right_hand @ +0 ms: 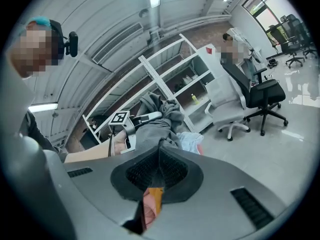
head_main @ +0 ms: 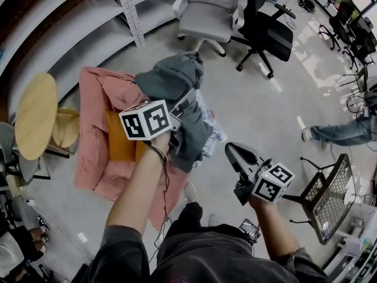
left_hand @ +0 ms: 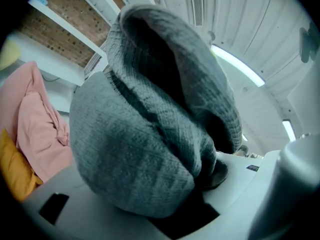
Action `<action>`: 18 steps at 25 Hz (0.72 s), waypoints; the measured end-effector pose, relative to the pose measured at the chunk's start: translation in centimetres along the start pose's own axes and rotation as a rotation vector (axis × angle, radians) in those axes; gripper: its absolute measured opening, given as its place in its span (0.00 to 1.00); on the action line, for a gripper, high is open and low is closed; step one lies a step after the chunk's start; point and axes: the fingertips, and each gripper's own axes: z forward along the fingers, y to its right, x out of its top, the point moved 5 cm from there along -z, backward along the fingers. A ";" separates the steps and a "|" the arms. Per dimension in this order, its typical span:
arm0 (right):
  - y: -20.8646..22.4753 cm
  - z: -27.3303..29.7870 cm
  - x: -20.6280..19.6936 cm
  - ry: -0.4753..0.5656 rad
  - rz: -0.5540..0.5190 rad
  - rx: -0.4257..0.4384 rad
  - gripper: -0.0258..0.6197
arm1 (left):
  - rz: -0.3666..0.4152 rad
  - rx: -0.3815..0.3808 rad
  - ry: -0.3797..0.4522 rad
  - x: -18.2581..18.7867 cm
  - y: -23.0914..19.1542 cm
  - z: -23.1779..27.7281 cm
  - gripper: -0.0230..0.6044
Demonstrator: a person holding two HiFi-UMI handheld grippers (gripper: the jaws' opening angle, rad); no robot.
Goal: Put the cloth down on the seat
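Floor (head_main: pixel 265 111) | L hand-held gripper (head_main: pixel 181 109) holds cloth (head_main: pixel 174 78) | R hand-held gripper (head_main: pixel 234 153) closed | mesh chair (head_main: pixel 330 196): head view only

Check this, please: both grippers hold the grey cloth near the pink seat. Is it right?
Not quite. Only the left gripper holds the grey cloth near the pink seat. The right gripper is apart from it, its jaws together on nothing, as the right gripper view shows.

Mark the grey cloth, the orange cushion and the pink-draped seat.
grey cloth (head_main: pixel 177 75): head view, on its bunched top fold.
orange cushion (head_main: pixel 118 150): head view, on its lower half.
pink-draped seat (head_main: pixel 94 96): head view, on bare pink cover at its left.
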 end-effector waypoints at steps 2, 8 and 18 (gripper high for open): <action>0.1 0.9 0.0 -0.005 0.006 0.004 0.07 | 0.018 0.026 -0.024 -0.6 -1.0 1.0 0.50; -0.1 3.8 -0.3 -0.032 0.008 0.028 0.07 | 0.096 0.110 -0.121 -2.8 -3.9 3.8 0.53; 1.5 3.4 -0.3 -0.040 0.021 -0.003 0.07 | 0.229 0.172 -0.196 -5.2 -5.8 6.8 0.66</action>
